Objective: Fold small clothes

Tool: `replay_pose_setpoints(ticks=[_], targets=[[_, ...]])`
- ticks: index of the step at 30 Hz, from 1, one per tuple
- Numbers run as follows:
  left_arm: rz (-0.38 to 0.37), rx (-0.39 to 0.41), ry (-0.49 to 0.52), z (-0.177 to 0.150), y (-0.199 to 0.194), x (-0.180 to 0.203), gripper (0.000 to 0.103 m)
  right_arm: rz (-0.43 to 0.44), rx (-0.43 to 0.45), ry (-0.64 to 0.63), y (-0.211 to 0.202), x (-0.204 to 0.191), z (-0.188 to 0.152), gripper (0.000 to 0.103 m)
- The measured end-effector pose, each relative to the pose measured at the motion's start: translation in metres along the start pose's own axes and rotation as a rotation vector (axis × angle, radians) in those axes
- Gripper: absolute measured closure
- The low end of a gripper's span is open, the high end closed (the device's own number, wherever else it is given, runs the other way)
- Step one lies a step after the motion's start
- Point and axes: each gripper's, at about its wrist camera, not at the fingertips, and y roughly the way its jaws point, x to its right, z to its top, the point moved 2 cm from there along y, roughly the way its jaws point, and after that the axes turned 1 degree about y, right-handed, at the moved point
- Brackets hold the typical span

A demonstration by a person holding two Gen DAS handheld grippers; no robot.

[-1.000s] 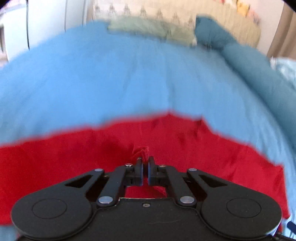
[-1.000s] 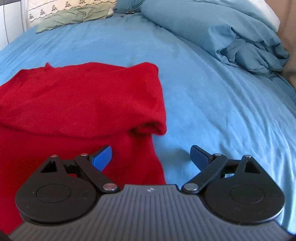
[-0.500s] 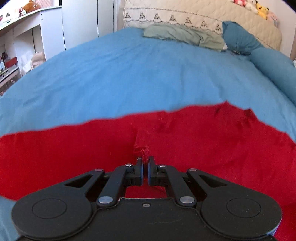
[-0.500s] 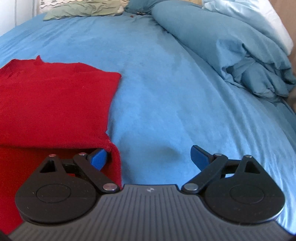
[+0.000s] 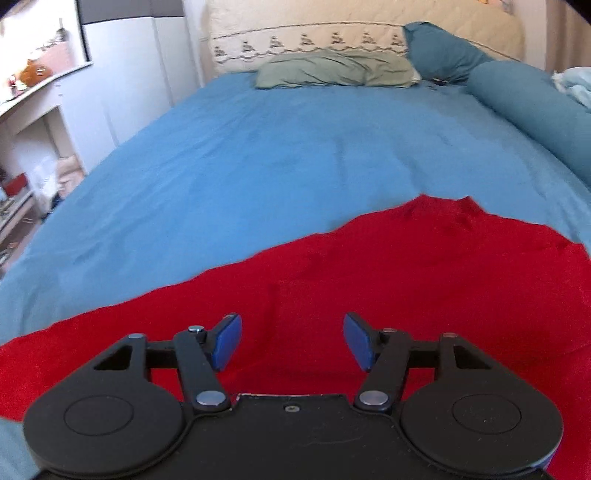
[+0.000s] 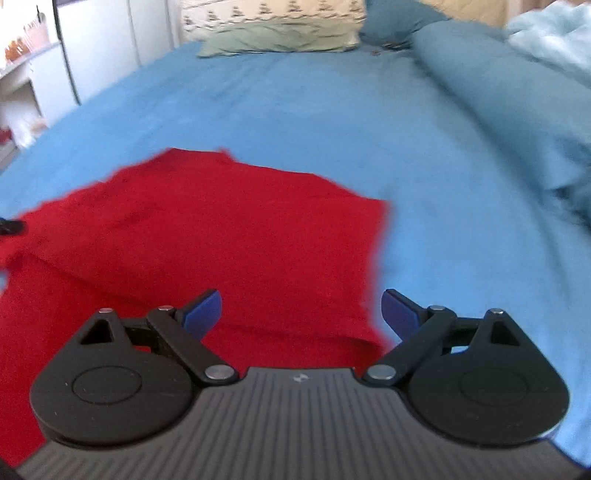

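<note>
Garment: a red cloth (image 5: 388, 280) lies flat on the blue bedsheet (image 5: 295, 147), at the near end of the bed; seen from the right wrist, one layer is folded over another, with a crease running across its near part.
Left gripper (image 5: 291, 341): jaws have just been opening and now stand apart above the red cloth; the blue pads (image 5: 227, 341) press on nothing, and no fabric is pinched between them.
Right gripper (image 6: 301, 314): jaws spread wide, poised over the right edge of the red cloth (image 6: 221, 229); its left pad is over the fabric, its right pad over bare sheet; nothing is held.
Bed head: a pale green pillow (image 5: 332, 68) lies against the cream quilted headboard (image 5: 351, 26).
Right side of bed: a rolled teal duvet (image 6: 498, 96) lies along the edge.
Left of bed: white cupboards (image 5: 129, 66).
</note>
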Motion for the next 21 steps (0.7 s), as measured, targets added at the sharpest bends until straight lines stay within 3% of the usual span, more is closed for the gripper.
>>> replay_pose_setpoints(ticks=[4, 6, 8, 10, 14, 16, 19, 21], targets=[[-0.049, 0.016, 0.035, 0.006, 0.017, 0.020, 0.036, -0.080, -0.083, 0.067, 0.039, 0.015, -0.021, 0.000], [-0.073, 0.026, 0.040, 0.007, 0.022, 0.026, 0.036, -0.037, -0.046, 0.124, 0.031, 0.029, -0.029, 0.000], [-0.099, 0.020, 0.040, 0.009, 0.029, 0.029, 0.036, -0.052, -0.055, 0.087, 0.022, 0.024, -0.019, 0.000], [-0.106, 0.012, 0.046, 0.011, 0.038, 0.031, 0.036, -0.012, 0.015, 0.067, 0.014, 0.019, -0.002, 0.000], [-0.093, -0.054, 0.032, 0.001, 0.057, 0.033, 0.036, 0.031, 0.067, 0.099, 0.046, 0.021, 0.043, 0.000], [-0.088, -0.085, 0.000, -0.008, 0.064, 0.029, 0.036, 0.003, 0.063, 0.138, 0.074, 0.030, 0.055, 0.000], [-0.082, -0.069, -0.005, -0.011, 0.062, 0.029, 0.036, -0.090, 0.003, 0.211, 0.112, 0.055, 0.057, 0.000], [-0.080, -0.069, -0.005, -0.011, 0.064, 0.030, 0.036, -0.087, 0.032, 0.240, 0.119, 0.065, 0.055, 0.000]])
